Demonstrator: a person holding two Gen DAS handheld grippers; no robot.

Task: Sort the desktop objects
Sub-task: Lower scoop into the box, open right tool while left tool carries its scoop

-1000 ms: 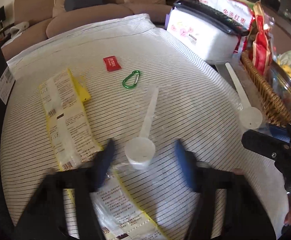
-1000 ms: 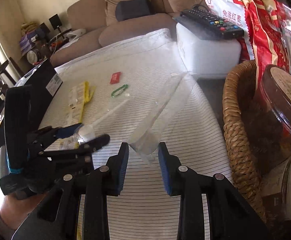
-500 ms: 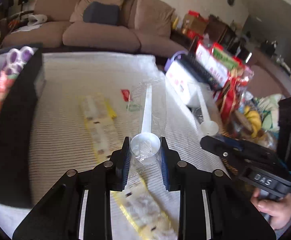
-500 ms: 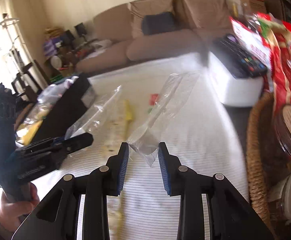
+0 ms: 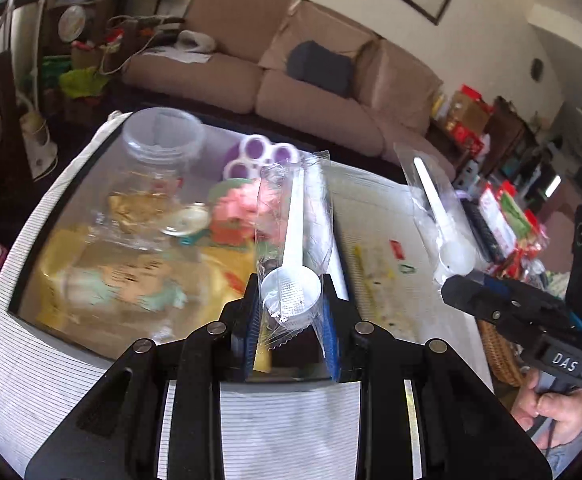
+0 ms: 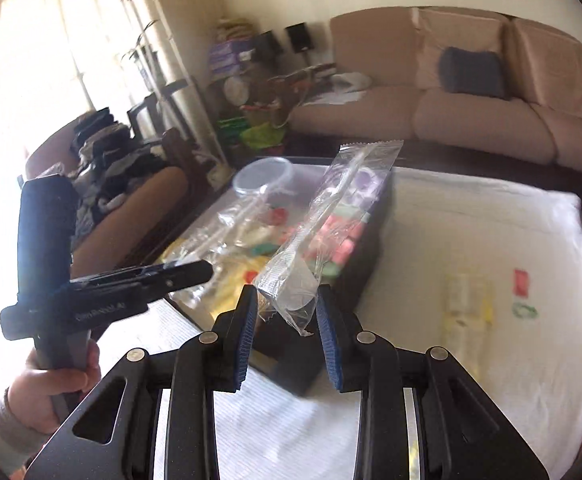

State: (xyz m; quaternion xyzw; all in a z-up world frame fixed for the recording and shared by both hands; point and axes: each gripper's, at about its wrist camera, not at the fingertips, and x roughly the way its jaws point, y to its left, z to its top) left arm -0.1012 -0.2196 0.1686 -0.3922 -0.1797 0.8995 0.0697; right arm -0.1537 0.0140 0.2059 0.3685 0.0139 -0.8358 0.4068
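Two wrapped scoops, one clamped in our left tongs (image 5: 289, 322), one in our right tongs (image 6: 287, 330), hang over the black bin's near edge (image 5: 171, 354); striped surface (image 6: 471, 216) beside lies open.

Scoop wrapper (image 5: 291, 216) – clear glossy plastic; tablecloth (image 6: 471, 232) – white ribbed cloth.

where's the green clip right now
The green clip lies on the striped cloth at the right wrist view's far right, just below the red packet.
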